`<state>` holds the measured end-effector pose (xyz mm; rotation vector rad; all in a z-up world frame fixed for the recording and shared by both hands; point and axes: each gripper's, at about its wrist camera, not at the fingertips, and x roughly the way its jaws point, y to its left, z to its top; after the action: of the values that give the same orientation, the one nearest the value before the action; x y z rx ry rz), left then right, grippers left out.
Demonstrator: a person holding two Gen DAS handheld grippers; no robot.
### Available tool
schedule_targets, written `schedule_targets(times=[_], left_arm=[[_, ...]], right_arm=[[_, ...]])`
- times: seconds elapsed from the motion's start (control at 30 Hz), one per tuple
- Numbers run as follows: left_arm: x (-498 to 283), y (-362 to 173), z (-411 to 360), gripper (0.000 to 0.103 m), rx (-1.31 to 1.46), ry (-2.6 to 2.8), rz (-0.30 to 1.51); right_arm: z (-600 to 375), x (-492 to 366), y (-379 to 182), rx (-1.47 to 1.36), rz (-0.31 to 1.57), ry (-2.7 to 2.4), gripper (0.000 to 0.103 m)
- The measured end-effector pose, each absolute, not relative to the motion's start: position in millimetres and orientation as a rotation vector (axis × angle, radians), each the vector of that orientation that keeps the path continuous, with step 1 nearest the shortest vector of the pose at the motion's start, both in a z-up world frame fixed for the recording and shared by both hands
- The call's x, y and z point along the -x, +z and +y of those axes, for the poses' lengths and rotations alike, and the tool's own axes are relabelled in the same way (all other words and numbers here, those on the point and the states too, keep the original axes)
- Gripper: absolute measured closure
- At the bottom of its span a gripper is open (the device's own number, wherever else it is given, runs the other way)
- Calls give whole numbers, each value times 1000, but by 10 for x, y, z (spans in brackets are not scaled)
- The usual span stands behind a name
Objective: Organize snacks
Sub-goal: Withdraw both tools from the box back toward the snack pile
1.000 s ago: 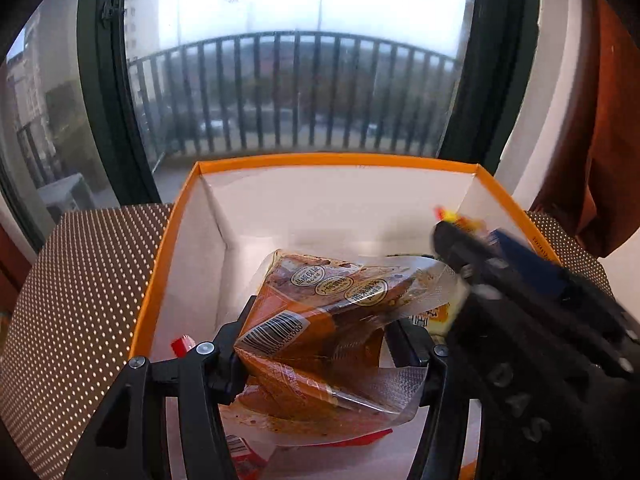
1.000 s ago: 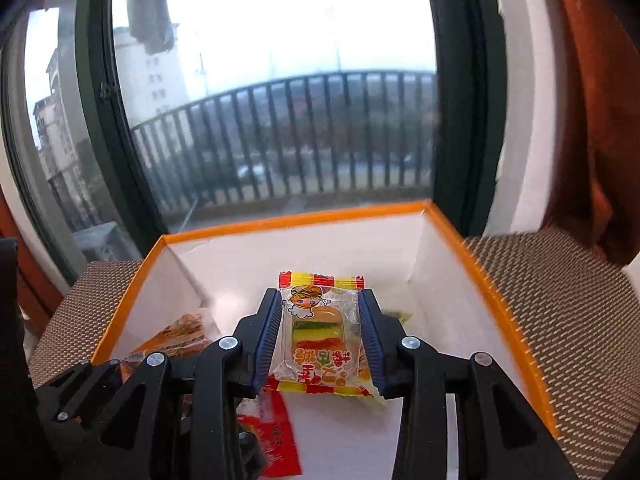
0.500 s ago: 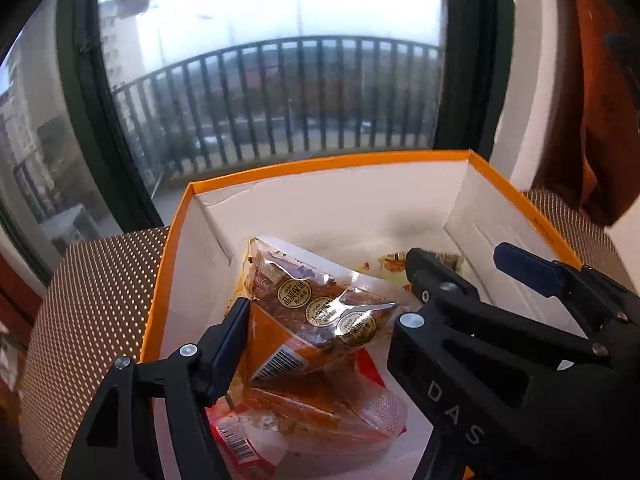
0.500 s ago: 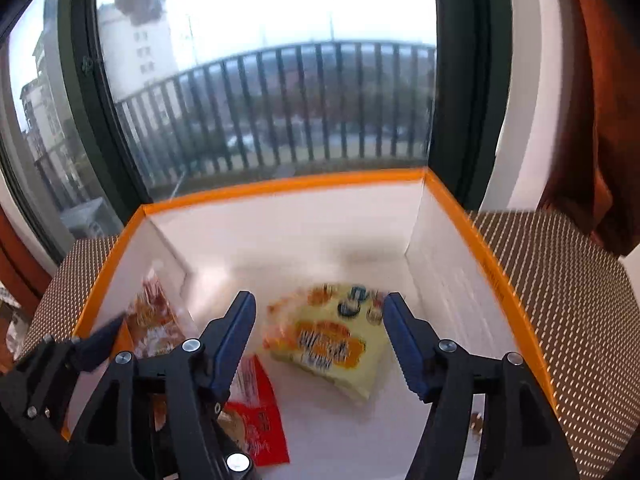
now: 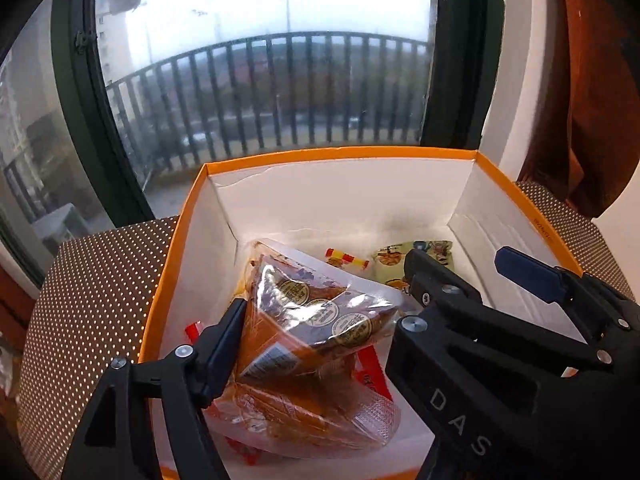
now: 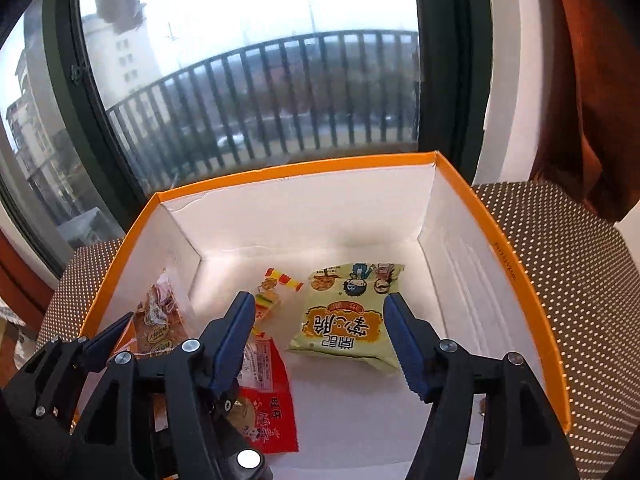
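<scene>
A white box with an orange rim (image 5: 340, 154) (image 6: 280, 170) holds the snacks. My left gripper (image 5: 320, 320) is low over its left side and its jaws are opening. The clear orange packet with gold seals (image 5: 312, 320) (image 6: 158, 320) lies between them on a red packet (image 5: 376, 372) (image 6: 268, 408), leaning on the left finger (image 5: 224, 344). The other finger is hidden behind my right gripper (image 5: 468, 268) (image 6: 320, 304). Its jaws are opening too, with nothing in them, above a yellow-green packet (image 6: 348, 320) (image 5: 400, 260). A small burger-print candy packet (image 6: 276, 292) (image 5: 346, 258) lies on the box floor.
The box sits on a brown dotted mat (image 6: 560, 272) (image 5: 100, 300) in front of a large window with a balcony railing (image 6: 280, 100). A brown curtain (image 6: 592, 80) hangs at the right. The right half of the box floor (image 6: 400, 420) is bare.
The right gripper let go of the candy packet, which now lies on the box floor, and its jaws widened. The left gripper released the orange packet, which settled onto the pile.
</scene>
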<state>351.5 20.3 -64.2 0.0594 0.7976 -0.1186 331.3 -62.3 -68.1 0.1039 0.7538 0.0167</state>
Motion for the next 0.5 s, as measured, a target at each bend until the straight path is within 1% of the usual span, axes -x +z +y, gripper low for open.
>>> schedule_targets(times=[0.03, 0.07, 0.1, 0.13, 0.5], left_arm=[[-3496, -624, 198, 23, -59, -120, 793], [-3450, -595, 198, 19, -55, -122, 783], [-3419, -571, 205, 18, -52, -123, 775], [-3384, -544, 211, 18, -48, -127, 767], [-2886, -282, 184, 16, -4, -166, 718]], right_arm=[[-626, -3300, -653, -101, 751, 12, 28], [-633, -3264, -627, -102, 746, 10, 26], [-644, -3230, -605, -104, 741, 12, 22], [-648, -3183, -573, -104, 735, 13, 21], [-689, -2688, -273, -86, 673, 10, 19]])
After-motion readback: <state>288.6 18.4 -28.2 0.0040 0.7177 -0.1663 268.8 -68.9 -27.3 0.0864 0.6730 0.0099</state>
